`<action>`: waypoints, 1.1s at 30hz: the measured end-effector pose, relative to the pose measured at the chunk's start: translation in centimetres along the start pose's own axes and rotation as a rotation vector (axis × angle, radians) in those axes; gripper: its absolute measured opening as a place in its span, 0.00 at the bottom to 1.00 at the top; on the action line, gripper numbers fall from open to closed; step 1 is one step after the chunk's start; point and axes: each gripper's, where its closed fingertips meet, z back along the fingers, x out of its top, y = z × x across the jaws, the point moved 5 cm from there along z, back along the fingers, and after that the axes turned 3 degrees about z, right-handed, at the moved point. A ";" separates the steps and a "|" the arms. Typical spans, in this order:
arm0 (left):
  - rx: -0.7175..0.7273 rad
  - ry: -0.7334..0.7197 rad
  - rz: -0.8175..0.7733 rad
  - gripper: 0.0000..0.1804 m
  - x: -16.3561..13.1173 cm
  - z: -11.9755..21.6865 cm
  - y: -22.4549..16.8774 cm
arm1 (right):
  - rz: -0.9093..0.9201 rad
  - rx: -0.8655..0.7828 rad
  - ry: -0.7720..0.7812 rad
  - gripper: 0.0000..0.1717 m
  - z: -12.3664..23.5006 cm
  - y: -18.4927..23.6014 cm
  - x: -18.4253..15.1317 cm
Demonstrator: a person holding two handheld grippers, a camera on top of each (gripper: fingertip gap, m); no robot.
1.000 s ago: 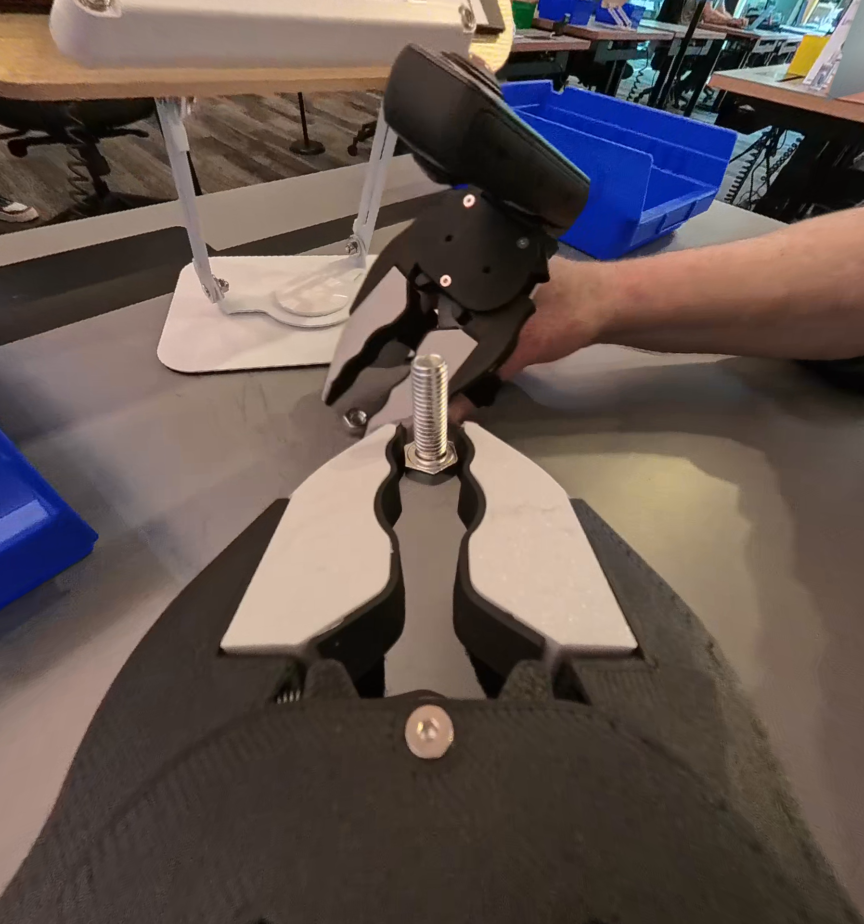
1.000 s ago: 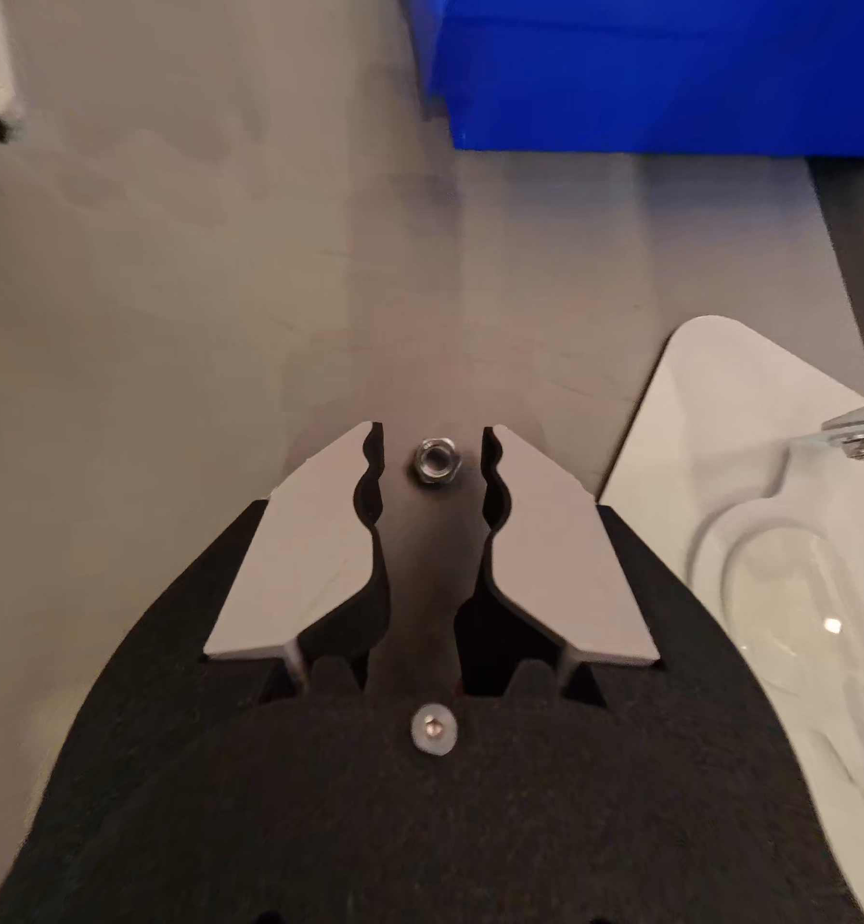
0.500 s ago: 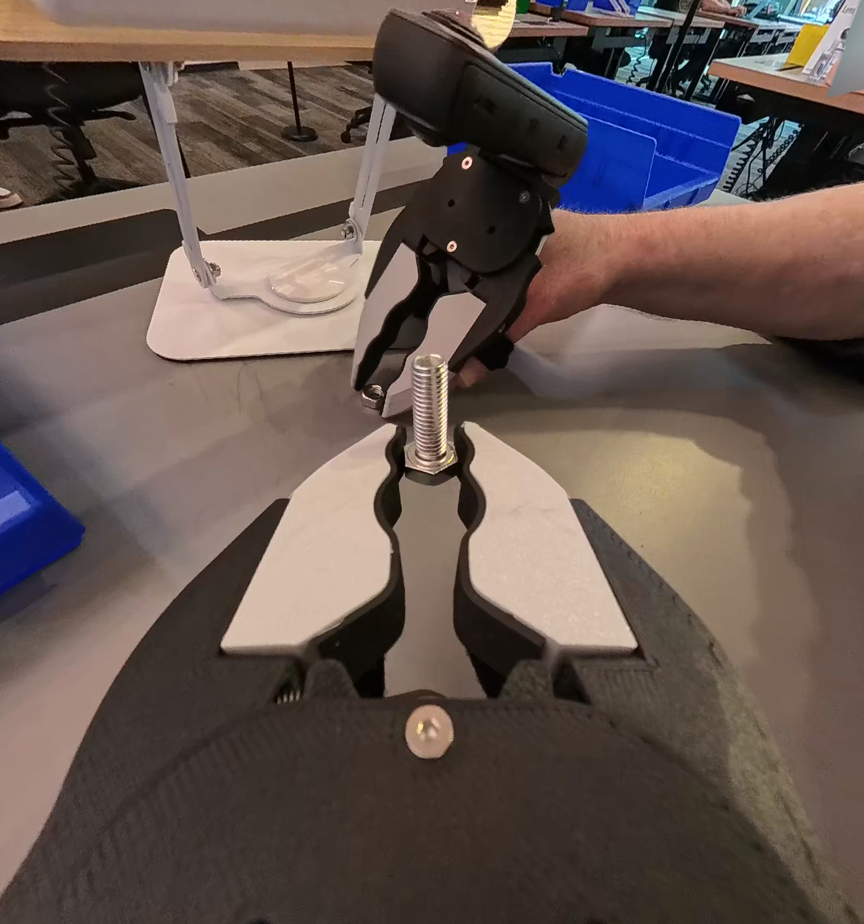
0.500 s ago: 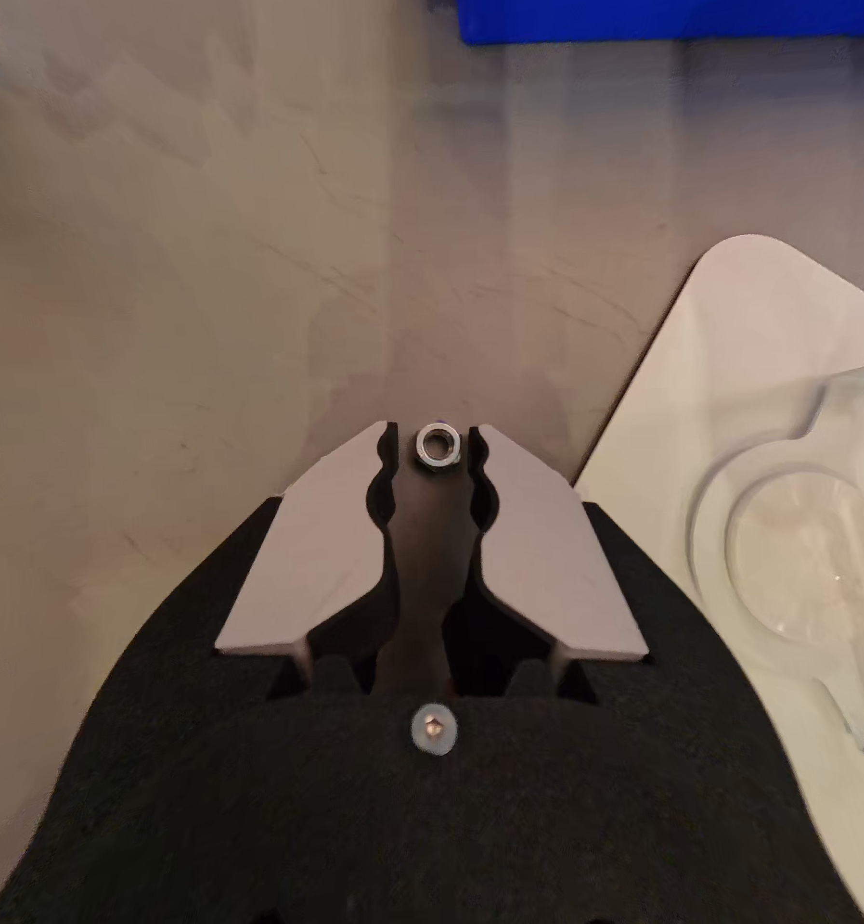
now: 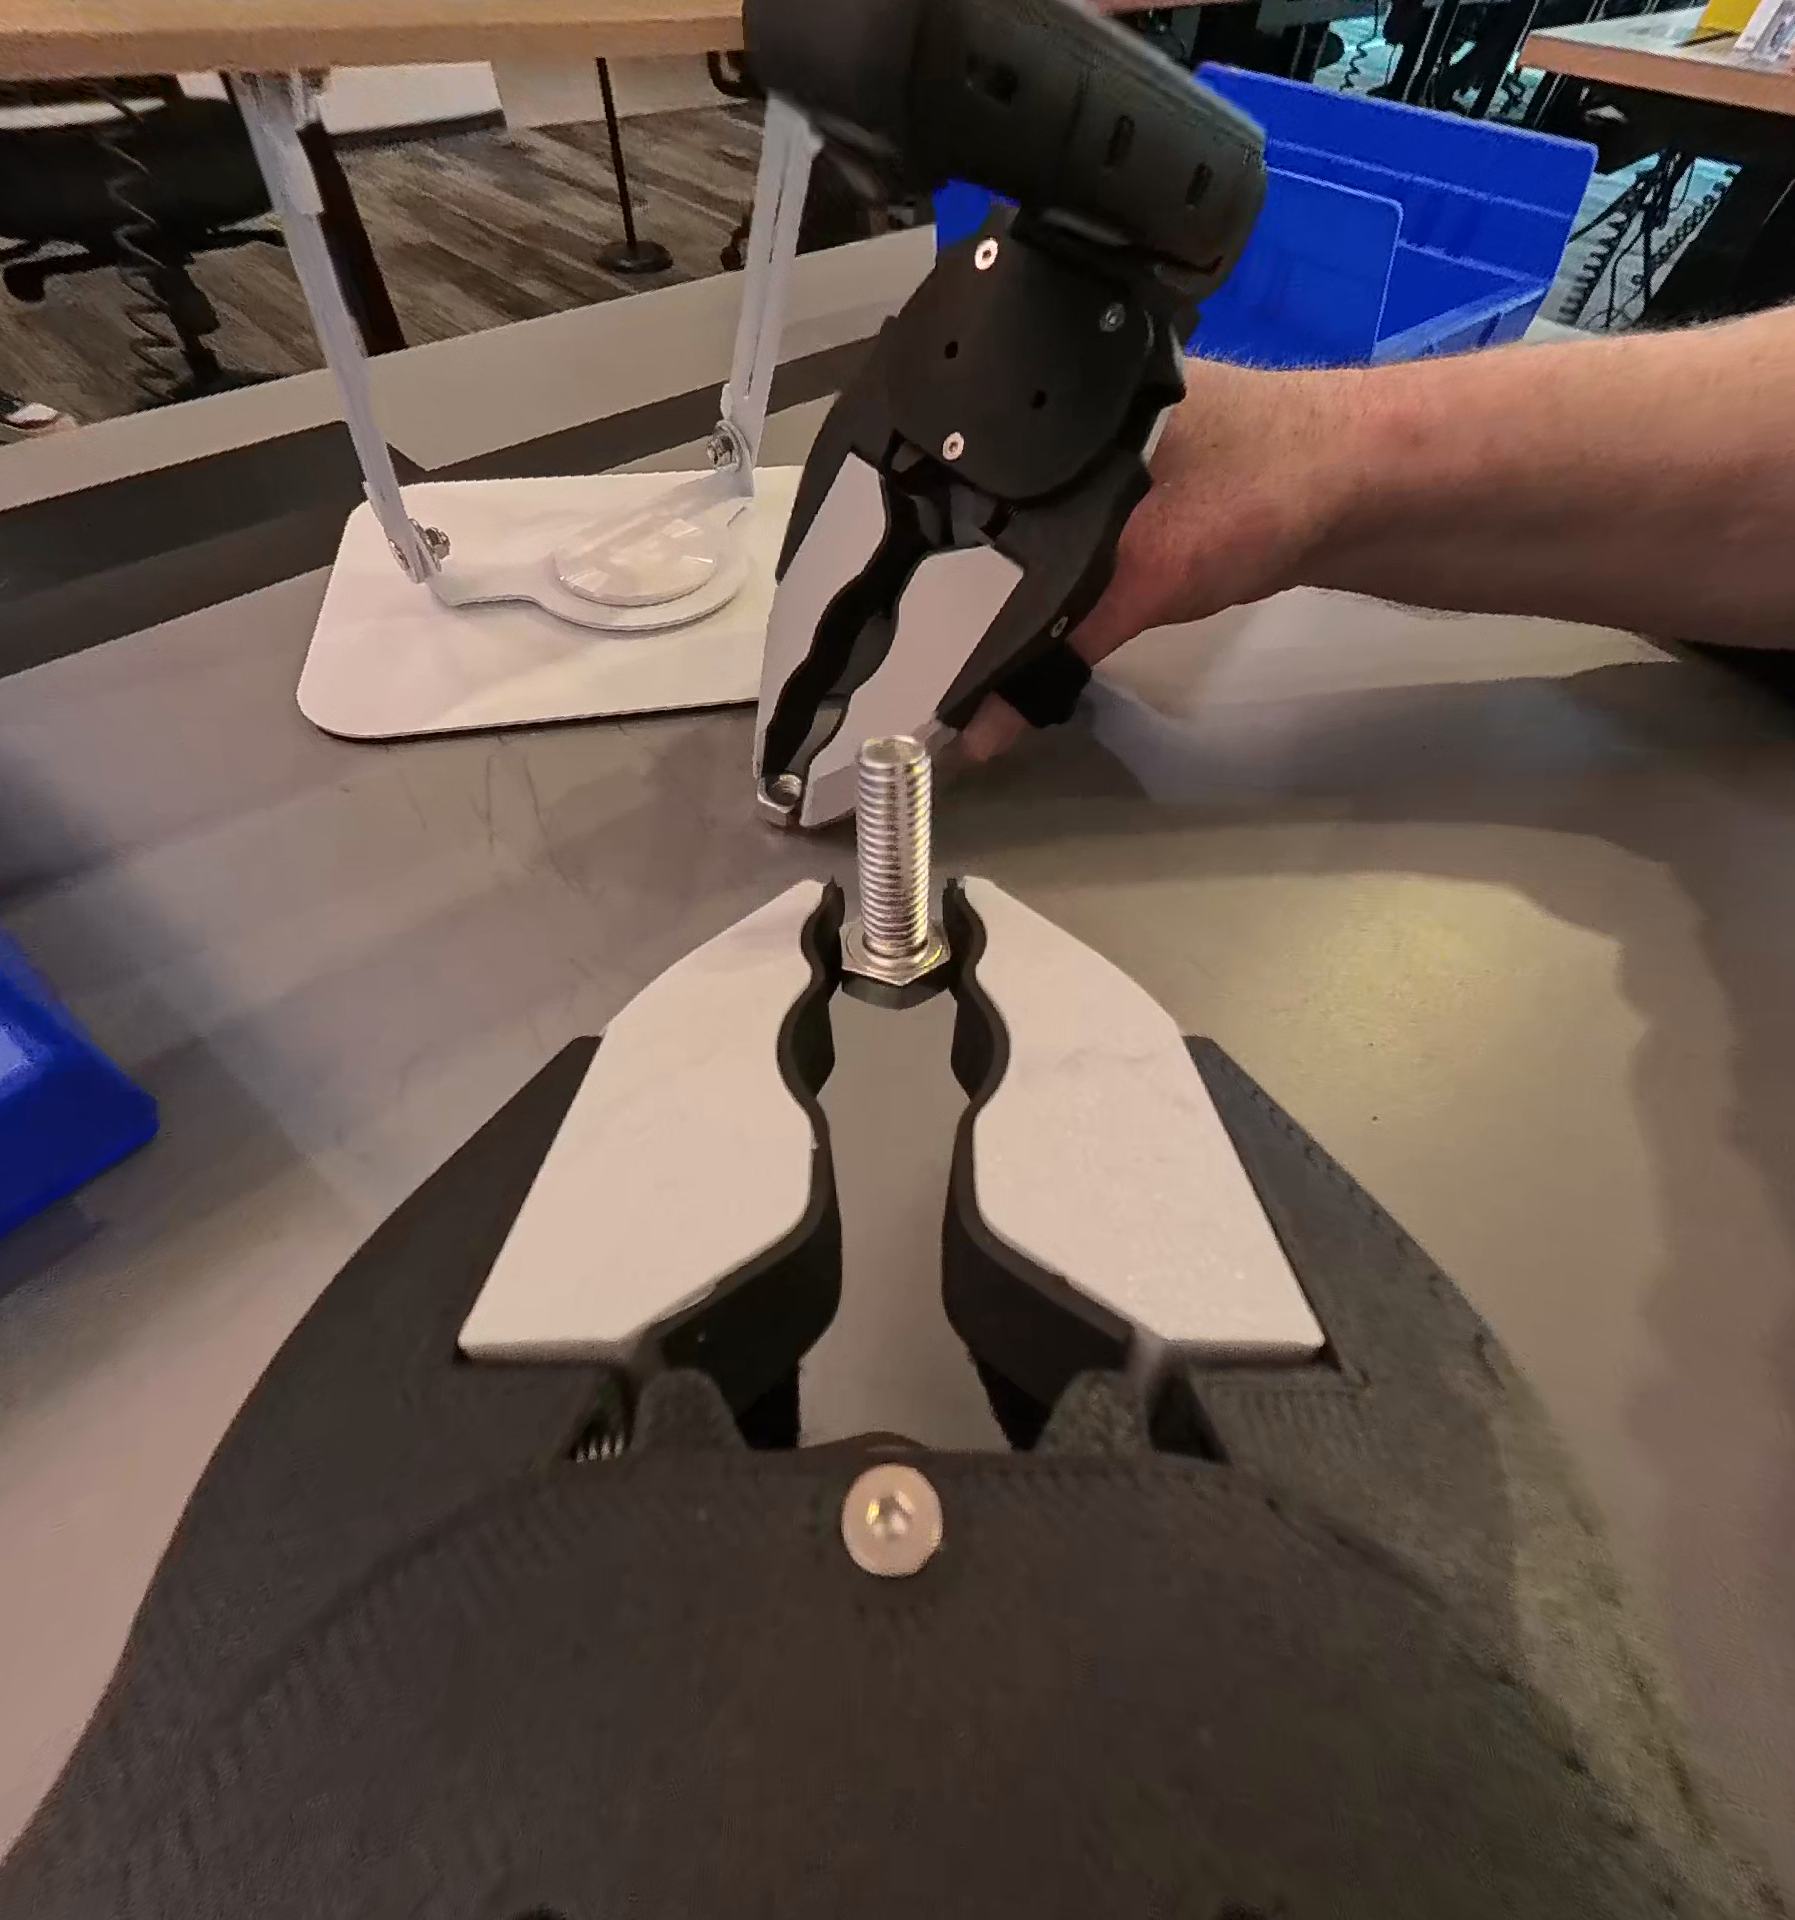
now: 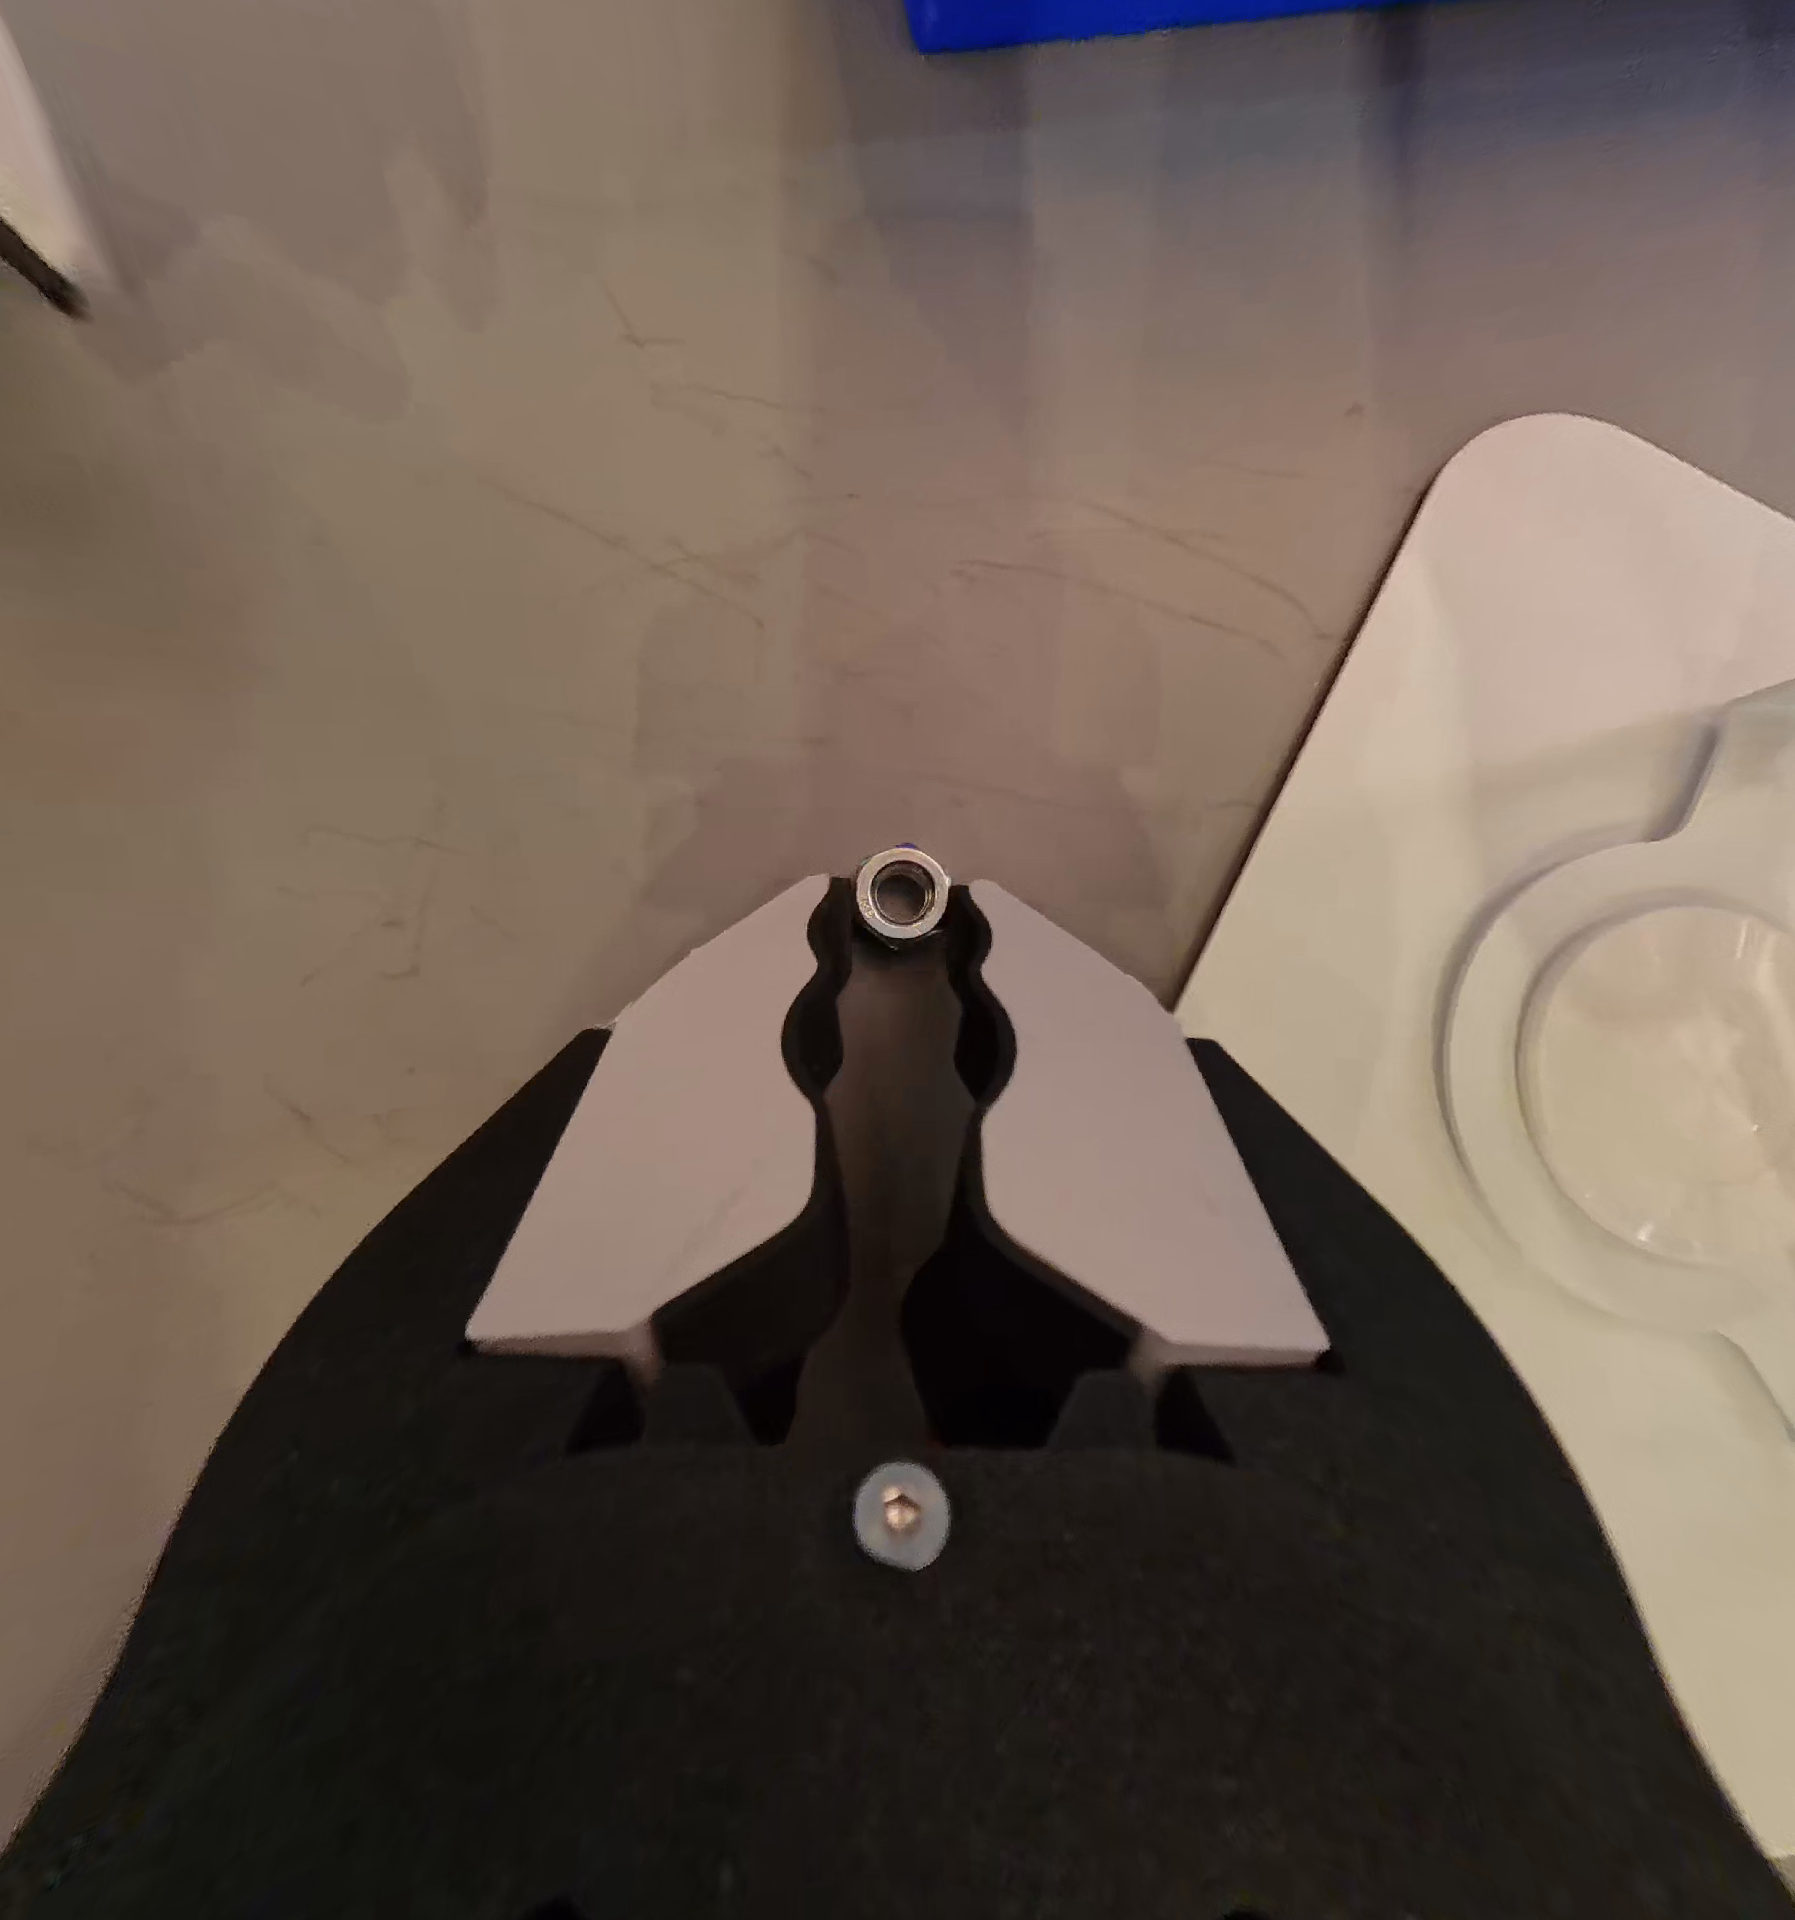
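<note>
Both grippers are gripping hardware: a bolt in the left, a nut in the right.

The left gripper [image 5: 893, 940] is clamping the hex head of a silver bolt [image 5: 894, 842], its jaws pressing on both sides and the threaded shank standing upright above the grey bench [image 5: 1392, 987]. Just beyond the bolt, the right gripper [image 6: 903, 914] is angling down to the bench, its jaws closing on a small silver nut [image 6: 903, 902] at the very tips. A hand [image 5: 1215, 520] is holding that gripper. Farther out are sitting a white stand [image 5: 560, 634] and blue bins [image 5: 1392, 249].
</note>
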 end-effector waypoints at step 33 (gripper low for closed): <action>0.016 0.080 -0.203 0.10 0.6 -0.8 -2.9 | 0.362 0.334 -0.319 0.10 7.6 8.2 7.4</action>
